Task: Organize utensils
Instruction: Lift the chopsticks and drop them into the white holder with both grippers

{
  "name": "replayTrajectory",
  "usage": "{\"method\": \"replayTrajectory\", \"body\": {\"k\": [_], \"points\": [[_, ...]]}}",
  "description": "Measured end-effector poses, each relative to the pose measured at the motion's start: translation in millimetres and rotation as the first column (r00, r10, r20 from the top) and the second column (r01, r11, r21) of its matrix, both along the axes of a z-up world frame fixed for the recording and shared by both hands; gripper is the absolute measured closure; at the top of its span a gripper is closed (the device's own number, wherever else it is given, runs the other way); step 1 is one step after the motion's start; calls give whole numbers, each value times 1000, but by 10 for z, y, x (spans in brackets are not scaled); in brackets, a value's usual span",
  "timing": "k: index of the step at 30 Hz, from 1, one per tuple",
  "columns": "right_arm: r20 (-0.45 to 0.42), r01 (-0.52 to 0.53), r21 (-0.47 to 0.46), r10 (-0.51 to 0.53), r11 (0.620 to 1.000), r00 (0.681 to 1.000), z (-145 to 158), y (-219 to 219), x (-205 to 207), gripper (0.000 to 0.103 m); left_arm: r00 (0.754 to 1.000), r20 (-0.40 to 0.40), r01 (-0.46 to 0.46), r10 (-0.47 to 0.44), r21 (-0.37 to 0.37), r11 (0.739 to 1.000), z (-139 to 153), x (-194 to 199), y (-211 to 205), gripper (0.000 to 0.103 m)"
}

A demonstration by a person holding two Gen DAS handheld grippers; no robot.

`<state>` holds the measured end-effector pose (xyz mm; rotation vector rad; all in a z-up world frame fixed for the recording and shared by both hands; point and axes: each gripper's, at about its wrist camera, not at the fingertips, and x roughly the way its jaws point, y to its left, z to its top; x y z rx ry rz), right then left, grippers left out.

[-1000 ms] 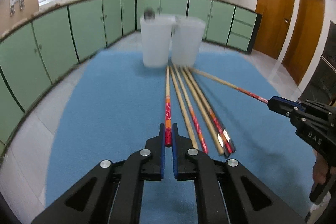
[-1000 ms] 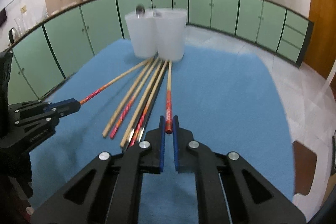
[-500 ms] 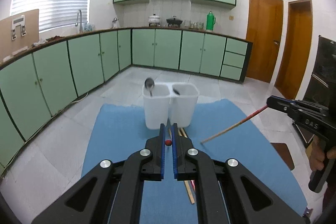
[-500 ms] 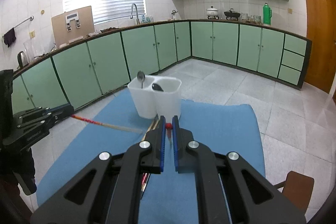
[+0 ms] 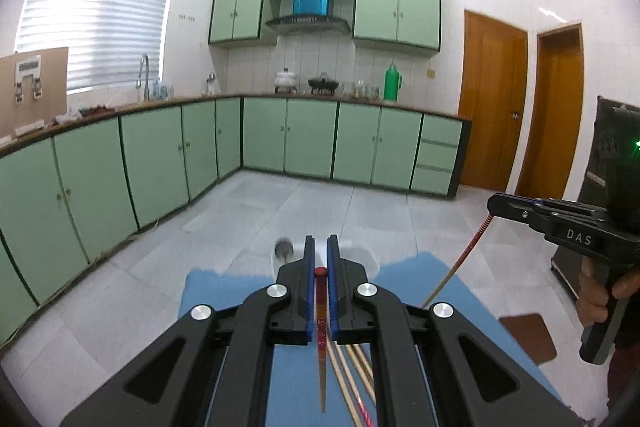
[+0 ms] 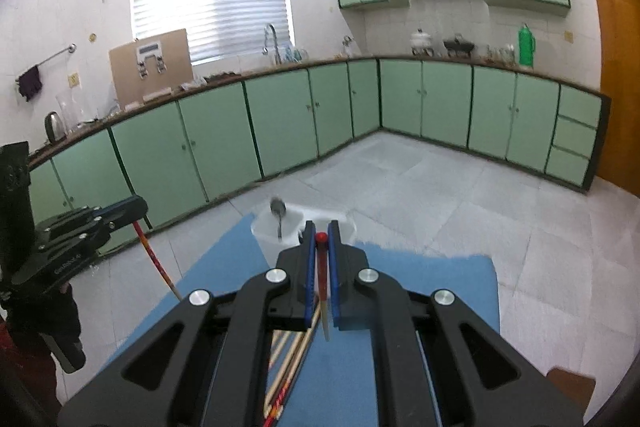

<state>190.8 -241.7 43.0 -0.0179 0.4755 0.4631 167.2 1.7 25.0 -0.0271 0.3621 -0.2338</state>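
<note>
Both tongs rose higher vs. before; left tongs (image 5: 319,259) clenched on a chopstick (image 5: 321,339) hanging down, right tongs (image 6: 319,239) on another chopstick (image 6: 323,291), above white holder (image 6: 266,227).

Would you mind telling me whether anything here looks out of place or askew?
Nothing looks damaged or spilled. Each gripper, left and right, holds a chopstick by its red end, hanging tip-down above the blue mat. More chopsticks lie loose on it, outside the white holder, where a spoon stands.
</note>
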Motion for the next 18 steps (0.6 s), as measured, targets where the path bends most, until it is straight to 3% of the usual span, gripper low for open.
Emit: {"method": "replayTrajectory", "body": {"k": [9, 14, 18], "points": [[92, -38, 27, 35, 999, 995, 650, 64, 379, 98, 985, 175, 0, 3, -15, 1000, 613, 276, -50, 98], [103, -20, 1, 19, 1000, 994, 674, 143, 614, 98, 964, 265, -28, 27, -1, 1000, 783, 586, -160, 98], [96, 5, -16, -4, 1000, 995, 521, 212, 809, 98, 959, 281, -43, 40, 7, 999, 667, 888, -246, 98]]}}
